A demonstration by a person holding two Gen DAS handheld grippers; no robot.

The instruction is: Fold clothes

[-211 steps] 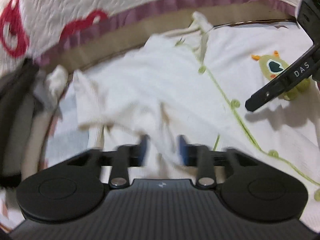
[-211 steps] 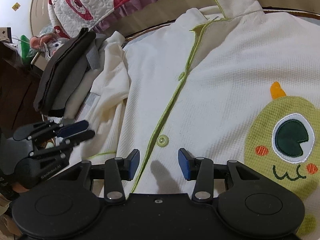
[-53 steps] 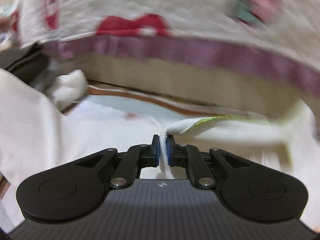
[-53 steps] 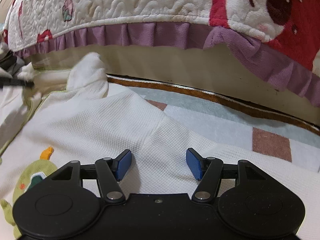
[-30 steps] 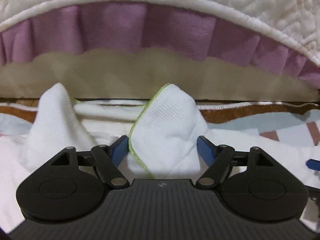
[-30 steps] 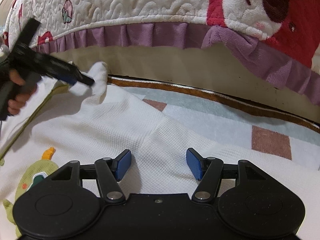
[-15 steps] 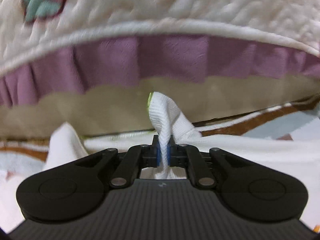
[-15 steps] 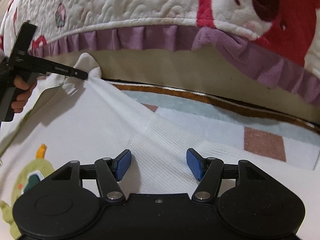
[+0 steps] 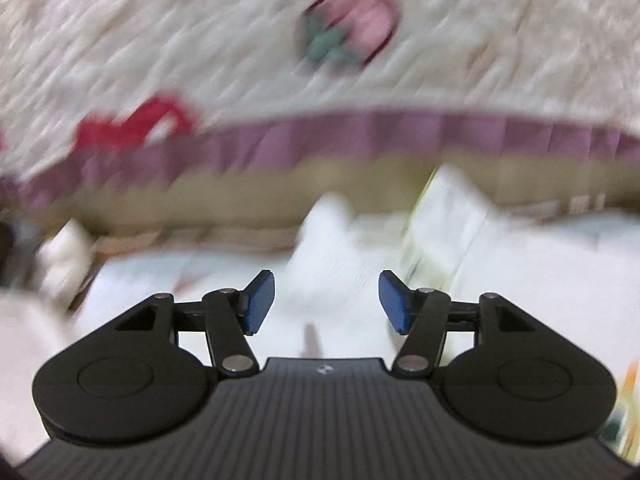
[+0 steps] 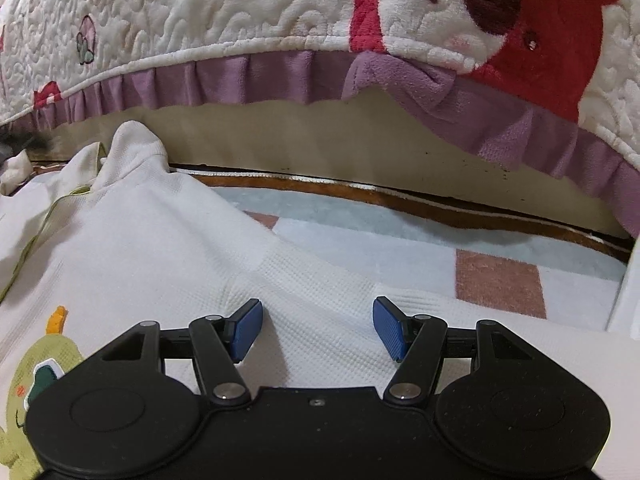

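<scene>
Left gripper (image 9: pixel 326 306): your jaws stood wide apart, gripping nothing; view blurred.
Right gripper (image 10: pixel 316 330): your jaws stood wide apart with the white shirt (image 10: pixel 160 248) beneath, nothing gripped.
Shirt position: it lay flat on the checked mat (image 10: pixel 400 244), filling your right view from 6 to 10 o'clock.
Shirt axis: the long axis ran toward 11 o'clock, collar (image 10: pixel 132 148) end against the quilt (image 10: pixel 240 12) edge.
Monster patch (image 10: pixel 40 364): at 8 o'clock.
</scene>
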